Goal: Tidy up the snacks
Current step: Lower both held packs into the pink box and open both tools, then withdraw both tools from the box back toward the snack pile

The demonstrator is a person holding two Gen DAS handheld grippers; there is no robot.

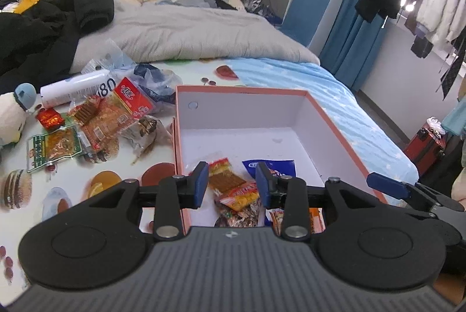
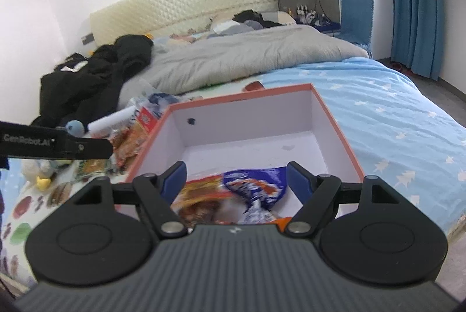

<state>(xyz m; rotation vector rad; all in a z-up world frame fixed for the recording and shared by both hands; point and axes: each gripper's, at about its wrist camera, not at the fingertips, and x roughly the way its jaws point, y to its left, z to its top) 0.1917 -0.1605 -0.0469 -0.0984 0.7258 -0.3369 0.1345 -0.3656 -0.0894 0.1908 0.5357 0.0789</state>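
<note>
Snacks are split between two places on the bed: a few packets already lie in the near end of the orange-rimmed box (image 1: 326,111), while a loose pile of snack packets (image 1: 96,125) waits on the printed sheet just left of it. The box sits open-topped with its far end bare, so it looks to be the collecting bin, with room left for the rest.

Over the box's near end the left gripper (image 1: 232,185) hangs with its jaws partly apart; a yellow-and-red packet (image 1: 230,184) shows between the blue pads, but nothing is pinched, which reads as a release above the box. The right gripper (image 2: 236,181) stands wider open above a blue packet (image 2: 256,186) lying in the box, also holding nothing. Both tools point downward into the box, likely so dropped packets land inside the walls.

A white tube (image 1: 75,89) and a plush toy (image 1: 11,120) sit beside the pile, apparently not snacks.
</note>
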